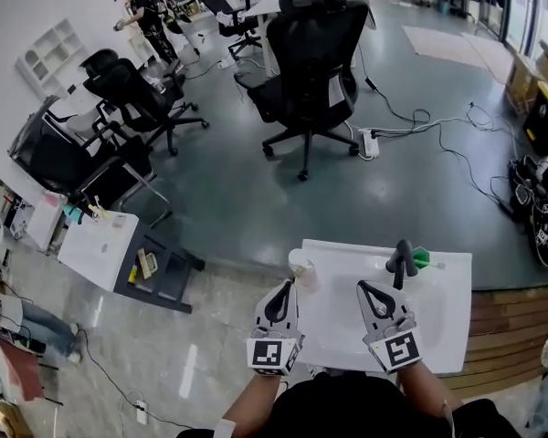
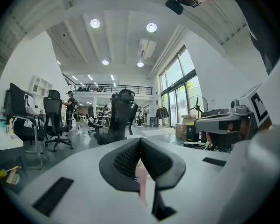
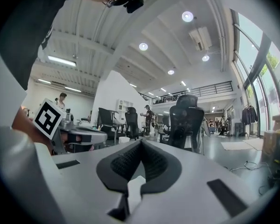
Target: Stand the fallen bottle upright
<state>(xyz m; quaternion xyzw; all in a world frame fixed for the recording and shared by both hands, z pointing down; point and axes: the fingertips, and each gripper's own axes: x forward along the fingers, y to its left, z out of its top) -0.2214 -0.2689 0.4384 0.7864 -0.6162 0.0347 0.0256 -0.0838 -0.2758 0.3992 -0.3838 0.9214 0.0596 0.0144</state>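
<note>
A small pale bottle (image 1: 301,268) with a white top stands upright near the far left edge of the white table (image 1: 443,322). My left gripper (image 1: 287,286) is shut and holds nothing, its tip just short of the bottle. My right gripper (image 1: 363,286) hovers beside it over the table's middle, also shut and holding nothing. In the left gripper view the jaws of the left gripper (image 2: 140,139) meet in a point, and a pale blur shows below them. The right gripper view shows the right gripper (image 3: 140,143) with its jaws together and only the room beyond.
A black curved object (image 1: 402,261) and a green item (image 1: 423,258) sit at the table's far edge. Beyond are a large black office chair (image 1: 309,57), cables and a power strip (image 1: 370,141) on the floor, and a low white side table (image 1: 96,249) at left.
</note>
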